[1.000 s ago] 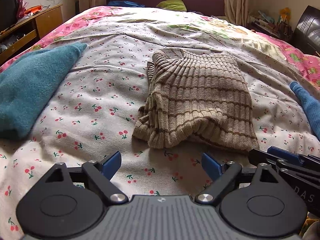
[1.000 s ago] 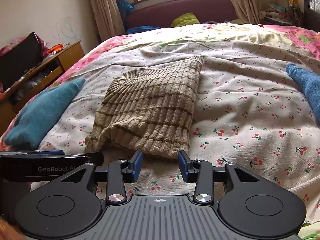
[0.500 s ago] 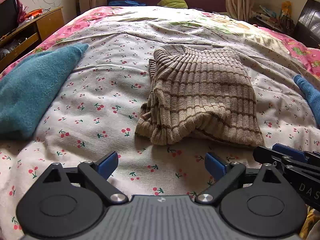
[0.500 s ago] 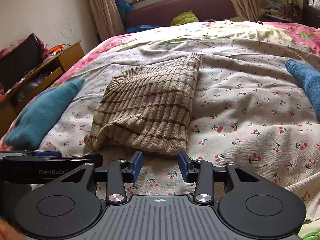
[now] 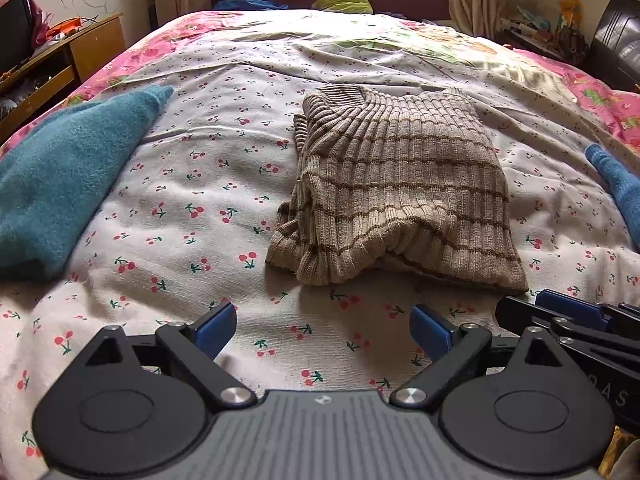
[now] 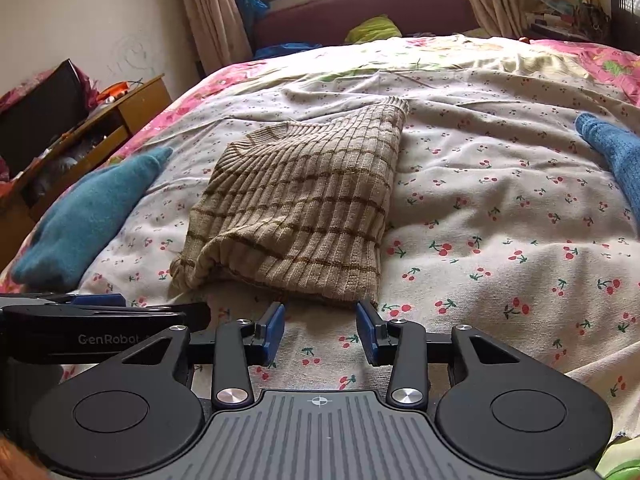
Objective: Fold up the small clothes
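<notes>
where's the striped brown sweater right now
The striped brown sweater lies folded mid-bed on the cherry-print sheet, just ahead of both open grippers, between the teal garment on the left and the blue one on the right.

Both grippers are just hanging low and level side by side, pointing forward, nothing in either one. The left gripper [image 5: 322, 330] has its blue-padded fingers [image 5: 214, 326] spread wide, a big gap between them. The right gripper [image 6: 320, 330] is parted too but a good bit narrower, its fingers [image 6: 274, 332] sitting closer together and roughly parallel. They're really close to each other: from the left wrist view you can see the right gripper [image 5: 568, 322] poking in at the lower right edge, and from the right wrist view the left gripper [image 6: 96, 312] shows up side-on at the lower left. No hands or arms clearly visible.
</notes>
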`<state>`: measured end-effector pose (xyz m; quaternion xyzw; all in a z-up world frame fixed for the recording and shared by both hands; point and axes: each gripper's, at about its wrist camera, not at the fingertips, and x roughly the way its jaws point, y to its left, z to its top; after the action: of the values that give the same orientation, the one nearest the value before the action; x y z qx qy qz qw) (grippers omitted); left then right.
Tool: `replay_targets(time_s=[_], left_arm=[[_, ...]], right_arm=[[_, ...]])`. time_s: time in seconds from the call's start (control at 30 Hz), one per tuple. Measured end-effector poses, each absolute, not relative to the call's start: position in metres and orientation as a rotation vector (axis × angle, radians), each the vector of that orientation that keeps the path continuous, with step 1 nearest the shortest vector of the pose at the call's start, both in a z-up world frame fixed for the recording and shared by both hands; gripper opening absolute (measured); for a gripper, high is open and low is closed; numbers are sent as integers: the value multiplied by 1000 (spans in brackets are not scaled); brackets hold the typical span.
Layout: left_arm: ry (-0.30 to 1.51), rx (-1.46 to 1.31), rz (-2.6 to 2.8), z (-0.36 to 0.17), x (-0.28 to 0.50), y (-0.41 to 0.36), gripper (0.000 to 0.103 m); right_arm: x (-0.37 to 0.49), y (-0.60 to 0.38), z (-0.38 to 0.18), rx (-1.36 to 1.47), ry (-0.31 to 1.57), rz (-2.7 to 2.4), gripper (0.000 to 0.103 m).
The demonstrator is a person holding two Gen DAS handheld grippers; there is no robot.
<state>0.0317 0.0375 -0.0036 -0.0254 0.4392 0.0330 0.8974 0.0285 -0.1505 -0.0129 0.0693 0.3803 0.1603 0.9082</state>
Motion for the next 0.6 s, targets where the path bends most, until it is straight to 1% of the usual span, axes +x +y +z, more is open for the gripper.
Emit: replay_targets(time_s=[0.6], left_arm=[[908,-61,56,-3,29,37,103]], right_arm=[[28,-152,-15,152,794,329,40]])
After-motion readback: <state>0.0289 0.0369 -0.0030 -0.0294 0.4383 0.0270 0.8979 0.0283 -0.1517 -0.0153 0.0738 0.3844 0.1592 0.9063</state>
